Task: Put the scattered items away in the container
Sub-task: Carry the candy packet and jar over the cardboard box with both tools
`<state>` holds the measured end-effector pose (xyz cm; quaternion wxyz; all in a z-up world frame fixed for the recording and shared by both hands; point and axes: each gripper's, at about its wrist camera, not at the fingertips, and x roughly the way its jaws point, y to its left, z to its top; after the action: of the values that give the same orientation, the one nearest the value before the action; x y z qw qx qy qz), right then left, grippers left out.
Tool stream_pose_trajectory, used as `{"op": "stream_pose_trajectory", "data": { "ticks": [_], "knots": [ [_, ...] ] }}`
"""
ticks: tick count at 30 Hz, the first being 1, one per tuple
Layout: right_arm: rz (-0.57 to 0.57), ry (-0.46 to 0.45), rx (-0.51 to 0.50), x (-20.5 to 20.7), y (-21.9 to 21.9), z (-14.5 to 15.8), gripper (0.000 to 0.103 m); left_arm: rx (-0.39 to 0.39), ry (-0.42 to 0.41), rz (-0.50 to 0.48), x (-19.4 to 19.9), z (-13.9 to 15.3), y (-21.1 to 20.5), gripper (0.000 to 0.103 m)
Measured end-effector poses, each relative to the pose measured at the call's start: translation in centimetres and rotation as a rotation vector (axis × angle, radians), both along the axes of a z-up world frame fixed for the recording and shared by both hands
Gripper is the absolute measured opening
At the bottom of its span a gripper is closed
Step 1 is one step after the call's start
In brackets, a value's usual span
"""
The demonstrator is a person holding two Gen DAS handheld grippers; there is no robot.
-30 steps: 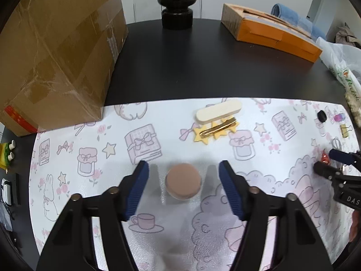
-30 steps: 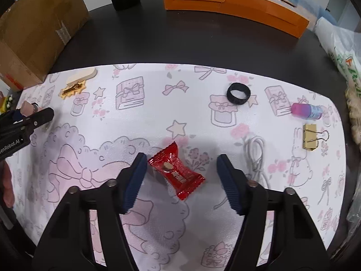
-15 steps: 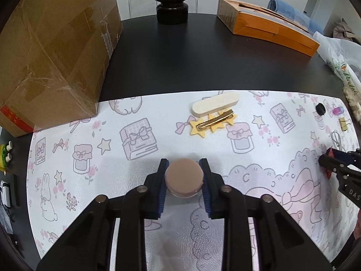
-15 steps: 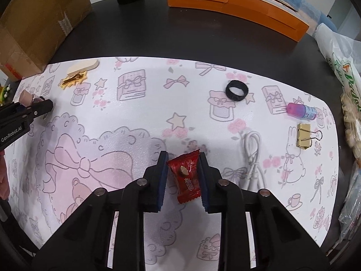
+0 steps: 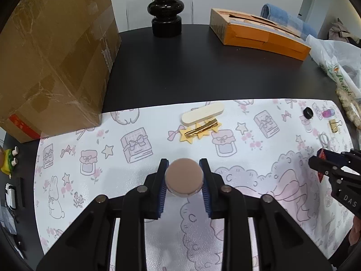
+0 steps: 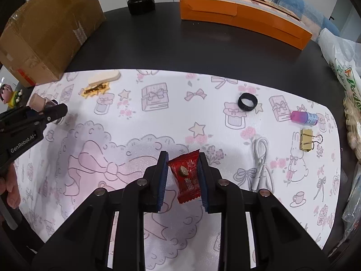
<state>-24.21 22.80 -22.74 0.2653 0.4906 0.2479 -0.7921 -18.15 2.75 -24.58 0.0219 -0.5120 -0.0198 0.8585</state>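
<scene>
My left gripper (image 5: pixel 183 169) is shut on a round tan puck (image 5: pixel 183 179), held just above the patterned mat (image 5: pixel 90 180). In the right wrist view my right gripper (image 6: pixel 183 160) is shut on a red wrapped candy (image 6: pixel 187 176), which hangs tilted between the blue pads. A long orange box (image 6: pixel 243 15) lies at the back right of the black table. Loose on the mat are a cream stick (image 5: pixel 203 114), a gold hair clip (image 5: pixel 200 129), a black ring (image 6: pixel 247 102), a purple bottle (image 6: pixel 303 117), a gold binder clip (image 6: pixel 308 142) and a white cable (image 6: pixel 261 158).
A large cardboard box (image 5: pixel 52 52) stands at the back left, and a black vase (image 5: pixel 166 15) at the back middle. Plastic bags (image 6: pixel 345 72) crowd the right edge. A small figurine (image 6: pixel 10 94) sits off the mat's left end. A hand (image 6: pixel 11 187) holds the left gripper.
Both grippers went from open to shut, the left on the puck and the right on the candy. Each has since lifted its item a little off the mat.
</scene>
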Motion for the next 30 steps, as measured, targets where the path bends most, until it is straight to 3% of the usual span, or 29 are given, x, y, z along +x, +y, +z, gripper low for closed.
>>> {"op": "stream_pose_trajectory", "data": {
  "ticks": [19,30],
  "knots": [
    [0.014,0.061,-0.076,3.3,-1.2,5.6,0.026,0.039,0.089,0.005,1.6,6.8,-0.4,0.027],
    [0.074,0.125,-0.133,5.1,-6.5,11.9,0.026,0.069,0.183,0.017,2.6,12.9,-1.8,0.027]
  ]
}}
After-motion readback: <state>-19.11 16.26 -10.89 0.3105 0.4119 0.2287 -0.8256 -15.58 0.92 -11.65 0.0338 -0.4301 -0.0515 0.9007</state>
